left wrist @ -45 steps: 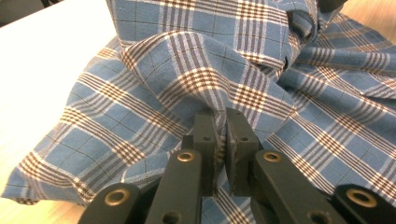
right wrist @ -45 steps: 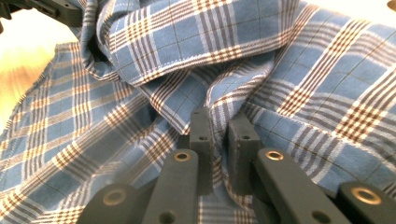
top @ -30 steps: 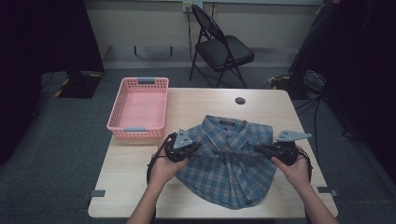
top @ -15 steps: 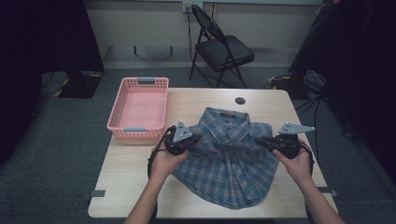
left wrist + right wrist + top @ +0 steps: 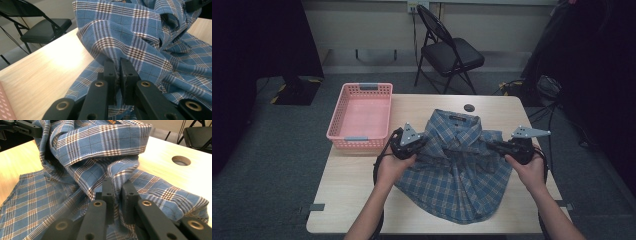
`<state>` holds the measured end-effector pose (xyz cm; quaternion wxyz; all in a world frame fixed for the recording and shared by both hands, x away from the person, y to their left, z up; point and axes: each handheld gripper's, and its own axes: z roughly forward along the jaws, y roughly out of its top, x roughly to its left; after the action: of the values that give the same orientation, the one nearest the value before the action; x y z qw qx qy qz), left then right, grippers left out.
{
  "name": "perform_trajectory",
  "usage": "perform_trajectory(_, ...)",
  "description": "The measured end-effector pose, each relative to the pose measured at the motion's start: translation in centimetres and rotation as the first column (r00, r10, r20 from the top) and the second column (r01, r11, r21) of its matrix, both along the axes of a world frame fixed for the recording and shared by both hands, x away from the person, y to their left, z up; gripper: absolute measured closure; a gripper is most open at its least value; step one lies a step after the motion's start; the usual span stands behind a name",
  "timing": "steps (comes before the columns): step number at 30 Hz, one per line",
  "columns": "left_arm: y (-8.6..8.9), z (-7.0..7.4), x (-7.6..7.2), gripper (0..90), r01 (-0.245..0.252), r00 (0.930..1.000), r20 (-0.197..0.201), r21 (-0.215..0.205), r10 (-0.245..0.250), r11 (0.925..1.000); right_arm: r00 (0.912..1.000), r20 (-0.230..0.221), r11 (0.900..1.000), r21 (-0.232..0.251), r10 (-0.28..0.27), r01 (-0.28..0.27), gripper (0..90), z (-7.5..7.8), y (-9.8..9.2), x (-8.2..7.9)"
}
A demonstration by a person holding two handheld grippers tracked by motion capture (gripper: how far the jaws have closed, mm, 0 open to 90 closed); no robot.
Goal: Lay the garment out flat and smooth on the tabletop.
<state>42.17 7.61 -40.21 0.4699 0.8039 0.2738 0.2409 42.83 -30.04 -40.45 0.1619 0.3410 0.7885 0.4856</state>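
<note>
Both grippers pinch the rumpled blue plaid shirt (image 5: 457, 165).

Wooden table (image 5: 362, 200) carries plaid shirt (image 5: 452, 185) and pink basket (image 5: 360, 117)

1. One blue plaid shirt (image 5: 451, 165) lies on the desk.
2. One pink basket (image 5: 361, 116) sits at the desk's left edge.
3. One wooden desk (image 5: 347, 200) carries both, with one round hole (image 5: 469, 107) in its top.
4. One black folding chair (image 5: 448, 49) stands beyond it.
5. Two grippers are held: the left gripper (image 5: 414, 146) and the right gripper (image 5: 497, 146).
</note>
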Motion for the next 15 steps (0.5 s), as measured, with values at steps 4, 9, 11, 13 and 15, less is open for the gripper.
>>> perform_trajectory(4,0.0,0.1,0.2,84.8,-0.004,1.0,0.005,-0.003,0.004,1.0,1.0,0.002,1.0,-0.004,-0.004,0.004,83.0,0.2,0.0,0.3)
perform_trajectory(9,-0.1,0.2,0.7,84.8,-0.008,0.9999,0.007,0.0,0.008,1.0,0.9999,0.009,1.0,-0.003,-0.009,0.009,83.0,0.3,0.1,0.7)
perform_trajectory(11,-0.1,0.3,0.9,84.7,-0.008,0.9999,0.011,0.002,0.008,1.0,0.9999,0.008,1.0,-0.004,-0.012,0.012,83.1,0.3,0.2,0.9)
perform_trajectory(13,-0.3,0.4,1.1,84.7,-0.008,0.9999,0.014,0.001,0.008,1.0,0.9999,0.009,1.0,-0.007,-0.013,0.013,83.0,0.3,0.3,1.1)
perform_trajectory(15,-0.4,0.6,1.4,84.7,-0.008,0.9998,0.02,0.001,0.008,1.0,0.9998,0.01,1.0,0.0,-0.018,0.018,83.1,0.4,0.2,1.4)
